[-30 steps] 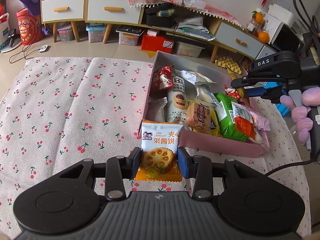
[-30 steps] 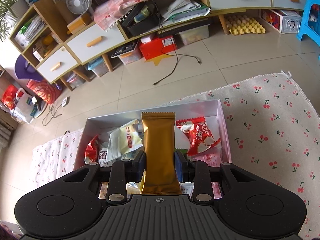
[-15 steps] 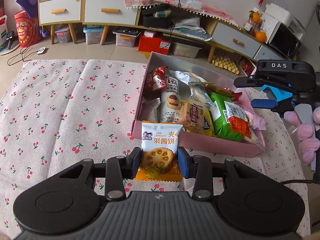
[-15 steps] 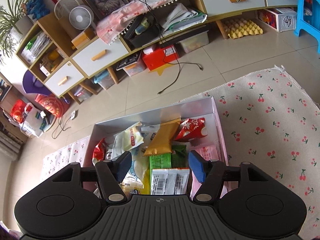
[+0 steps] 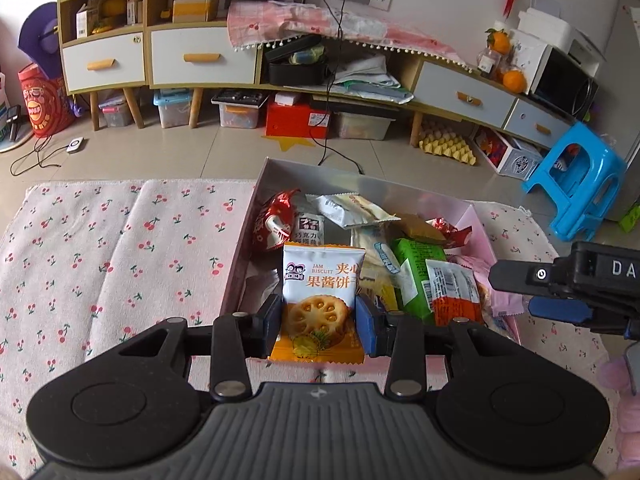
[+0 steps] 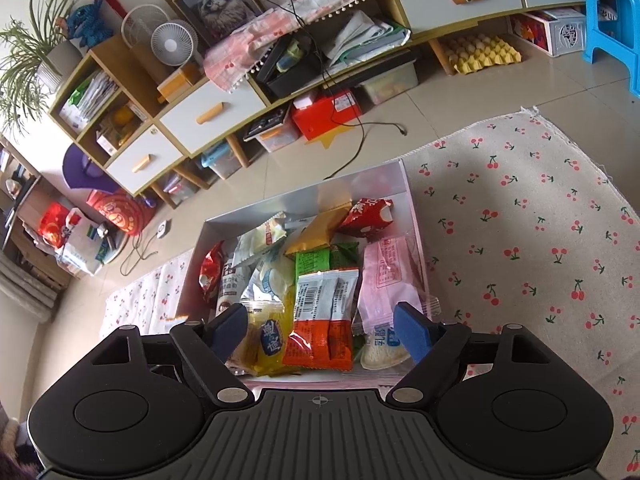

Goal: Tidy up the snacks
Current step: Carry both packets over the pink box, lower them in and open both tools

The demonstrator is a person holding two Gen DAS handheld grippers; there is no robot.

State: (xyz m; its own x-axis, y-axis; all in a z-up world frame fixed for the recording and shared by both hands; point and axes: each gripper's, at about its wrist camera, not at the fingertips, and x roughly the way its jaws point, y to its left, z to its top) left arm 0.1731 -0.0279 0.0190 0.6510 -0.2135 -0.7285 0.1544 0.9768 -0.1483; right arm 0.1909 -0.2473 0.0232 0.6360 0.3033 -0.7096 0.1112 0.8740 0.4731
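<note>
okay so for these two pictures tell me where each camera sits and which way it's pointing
Left wrist: sits on the left gripper, looks forward and down at the box; its jaws clamp the jam biscuit packet; the right gripper shows at the right edge.
Right wrist: sits on the right gripper, looks down into the box; jaws apart, just been opening, holding nothing.
Shared: the box, the green packet, the cherry cloth.

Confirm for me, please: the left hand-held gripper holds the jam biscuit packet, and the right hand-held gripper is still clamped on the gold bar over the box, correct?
Not quite. In the right wrist view the right hand-held gripper is open with nothing between its fingers, having just opened; the gold bar lies in the box. The left hand-held gripper does hold the jam biscuit packet.
</note>
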